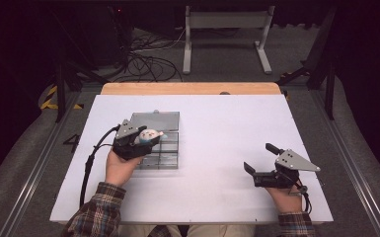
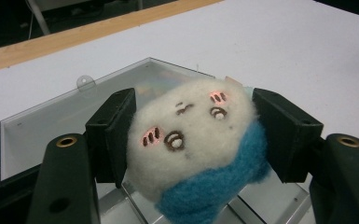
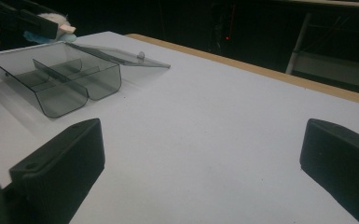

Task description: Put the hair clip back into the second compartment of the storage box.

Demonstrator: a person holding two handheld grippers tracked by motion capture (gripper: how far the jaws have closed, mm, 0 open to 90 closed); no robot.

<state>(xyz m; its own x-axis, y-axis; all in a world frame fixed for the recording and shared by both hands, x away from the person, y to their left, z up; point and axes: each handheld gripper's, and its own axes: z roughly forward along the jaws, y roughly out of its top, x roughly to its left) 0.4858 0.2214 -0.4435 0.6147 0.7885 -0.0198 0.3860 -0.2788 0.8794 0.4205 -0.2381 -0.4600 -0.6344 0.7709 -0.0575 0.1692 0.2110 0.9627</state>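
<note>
- Small felted plush toy [image 2: 193,140], white woolly head with brown stitched eyes and mouth, pink cheek marks, blue wool around its lower part; in the left gripper view it fills the centre, tilted, face towards the camera.
- Left gripper [image 1: 139,139], black two-jaw tool with grey plate: clenched on the plush toy, one jaw pressed to each side of the white head. In the high view it sits left of centre, held over the box.
- Clear smoke-grey plastic compartment box [image 1: 165,148], lid [image 3: 116,55] folded open and lying flat behind it, dividers visible inside; the compartments that show look bare. It stands in the left-centre of the high view, directly under the toy.
- Right gripper [image 1: 262,163], black, jaws spread wide with nothing between them; lower right of the high view, well apart from the box.
- White table top [image 1: 217,123]: broad bare stretch across centre and right; wooden strip [image 1: 190,88] along the far edge; near edge at the person's plaid sleeves.
</note>
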